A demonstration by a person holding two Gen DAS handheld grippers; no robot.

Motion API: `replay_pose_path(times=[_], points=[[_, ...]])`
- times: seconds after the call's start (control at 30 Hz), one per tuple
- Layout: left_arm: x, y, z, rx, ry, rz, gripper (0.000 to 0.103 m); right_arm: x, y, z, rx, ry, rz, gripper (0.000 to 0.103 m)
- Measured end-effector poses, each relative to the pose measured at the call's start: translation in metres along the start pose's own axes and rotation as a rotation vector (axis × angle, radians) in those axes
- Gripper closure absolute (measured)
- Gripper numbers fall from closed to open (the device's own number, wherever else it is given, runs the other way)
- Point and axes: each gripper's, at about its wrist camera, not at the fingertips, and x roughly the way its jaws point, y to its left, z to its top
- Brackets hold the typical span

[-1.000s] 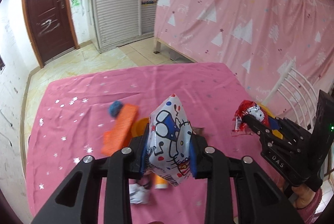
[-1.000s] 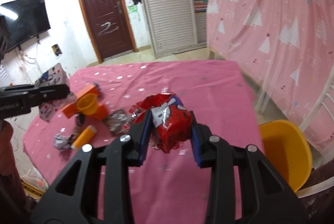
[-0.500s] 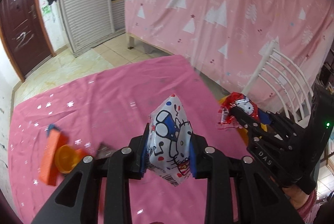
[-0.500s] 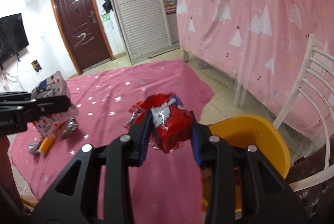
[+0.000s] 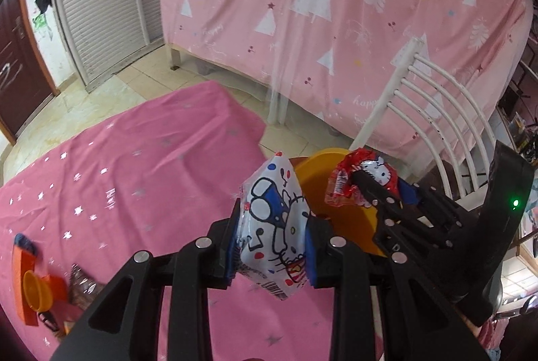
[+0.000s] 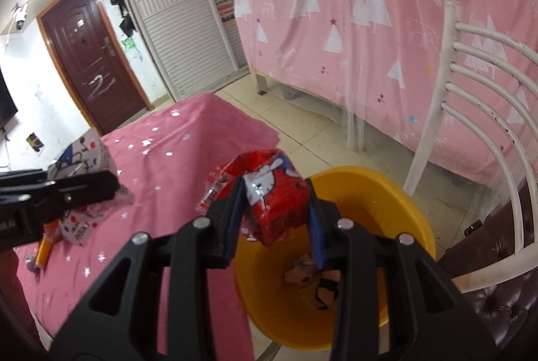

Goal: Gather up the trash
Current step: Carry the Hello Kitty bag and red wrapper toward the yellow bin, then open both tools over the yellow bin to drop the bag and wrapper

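Standing upright in left gripper [image 5: 273,238], white wrapper [image 5: 274,226]

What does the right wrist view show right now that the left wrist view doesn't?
Only the right wrist view looks into the yellow bin, where crumpled trash already lies at the bottom, and shows an orange tube on the table. Only the left wrist view shows the orange funnel and a dark wrapper left on the pink tablecloth. Both show the left gripper clamping the white cartoon packet, the right gripper clamping the red packet, the bin and the white chair.
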Motion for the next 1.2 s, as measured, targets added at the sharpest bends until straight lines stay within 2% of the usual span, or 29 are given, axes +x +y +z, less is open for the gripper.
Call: replay_pose_path(times=[0.23,0.6,0.7,0.77,0.83,0.87,0.93,1.2], points=[[0.027,-0.025,0.015,0.026,0.032,-0.007,0.078,0.012,-0.023,-0.004,0.047,0.027,-0.053,0.070],[0.061,-0.039,0.026,0.007,0.077,0.006,0.077,0.030,-0.044,-0.010,0.093,0.082,-0.061,0.070],[0.064,-0.042,0.027,0.012,0.082,0.008,0.062,0.032,-0.046,-0.010,0.095,0.088,-0.063,0.069],[0.065,-0.040,0.029,0.008,0.081,0.009,0.046,0.033,-0.049,-0.011,0.100,0.093,-0.068,0.067],[0.065,-0.040,0.032,0.005,0.077,0.016,0.041,0.033,-0.051,-0.011,0.105,0.095,-0.070,0.064],[0.065,-0.040,0.032,0.002,0.076,0.021,0.040,0.033,-0.052,-0.011,0.107,0.096,-0.072,0.061],[0.065,-0.037,0.032,-0.009,0.076,0.025,0.039,0.033,-0.053,-0.012,0.112,0.099,-0.078,0.050],[0.057,-0.024,0.033,-0.042,0.071,0.041,0.039,0.034,-0.049,-0.012,0.104,0.102,-0.070,0.050]])
